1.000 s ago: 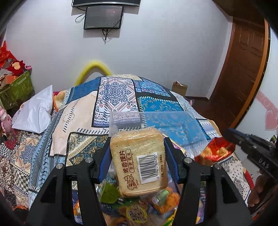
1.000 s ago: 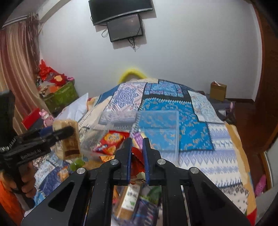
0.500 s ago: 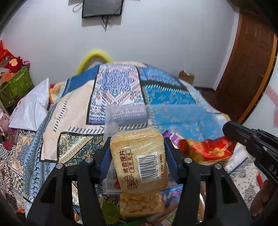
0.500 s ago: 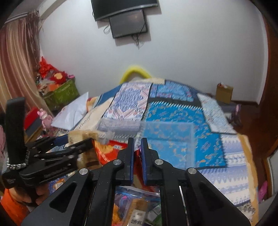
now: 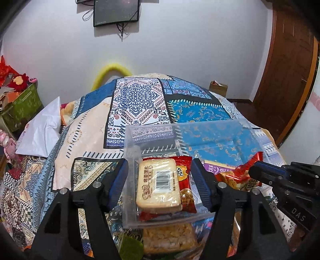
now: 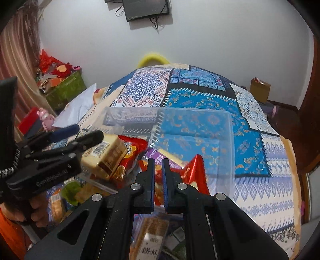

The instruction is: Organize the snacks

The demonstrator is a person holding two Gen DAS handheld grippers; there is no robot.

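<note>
Only right view shows hand (image 6: 36,208) gripping left gripper (image 6: 84,138); left view doesn't.

We list what escapes us. Monitor (image 5: 116,12) on the wall: top cut off by the edge in both views. Loose snack packets (image 6: 149,238) under the right gripper (image 6: 158,166): mostly hidden by its black frame, print blurred. Red packet (image 6: 195,172): pinched end lost behind the jaws; label unreadable. Clear box (image 5: 200,128): near wall hard to trace, perhaps resting on packets. Hand (image 6: 37,208) at the left gripper (image 5: 160,176): largely covered.
</note>
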